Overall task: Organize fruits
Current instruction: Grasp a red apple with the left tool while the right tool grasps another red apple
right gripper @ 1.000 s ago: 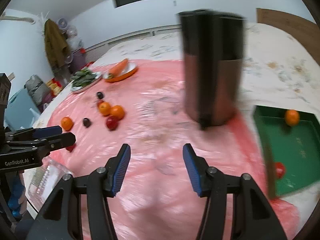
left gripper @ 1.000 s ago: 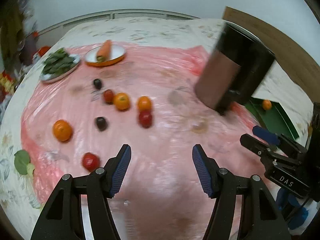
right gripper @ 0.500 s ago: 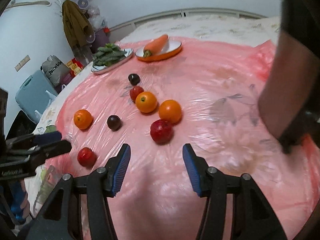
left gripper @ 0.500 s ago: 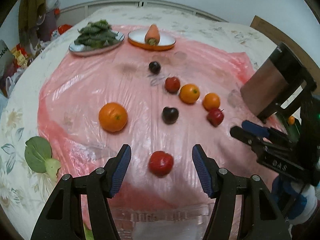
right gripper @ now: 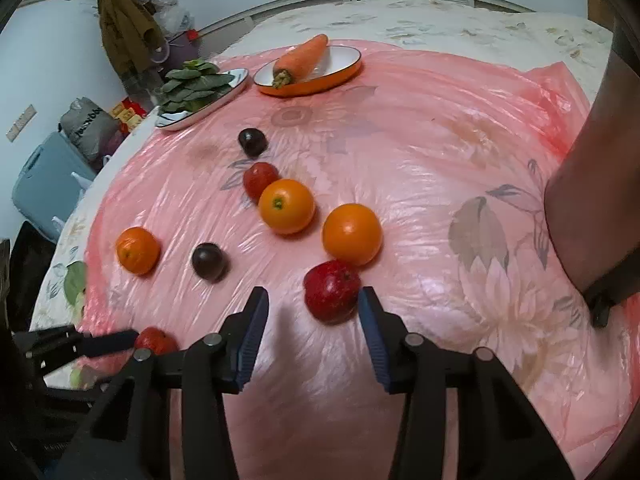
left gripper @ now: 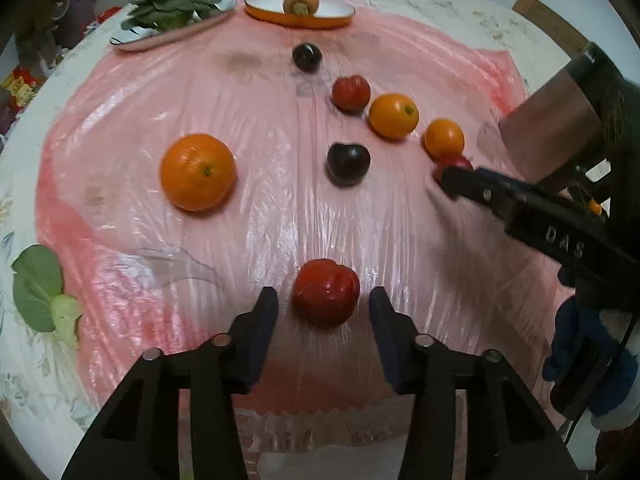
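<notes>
Several fruits lie on a pink plastic sheet (left gripper: 260, 208). My left gripper (left gripper: 323, 306) is open, its fingers either side of a red tomato (left gripper: 326, 298), not touching it. My right gripper (right gripper: 313, 308) is open around a dark red apple (right gripper: 331, 296), which sits nearer its right finger. The right gripper also shows in the left wrist view (left gripper: 460, 180), and the left gripper in the right wrist view (right gripper: 120, 338). Further out lie a large orange (left gripper: 198, 171), two smaller oranges (right gripper: 286, 206) (right gripper: 352, 234), two dark plums (left gripper: 348, 159) (left gripper: 306, 56) and another red tomato (left gripper: 351, 92).
An orange dish with a carrot (left gripper: 300, 4) and a plate of green leaves (left gripper: 172, 12) stand at the far edge. A tall brown and black cylinder (left gripper: 556, 120) stands at the right. A loose green leaf (left gripper: 38, 288) lies at the left.
Both grippers have swung left from the cylinder and green tray and moved down and forward. The left now brackets the red tomato, the right the dark red apple.
</notes>
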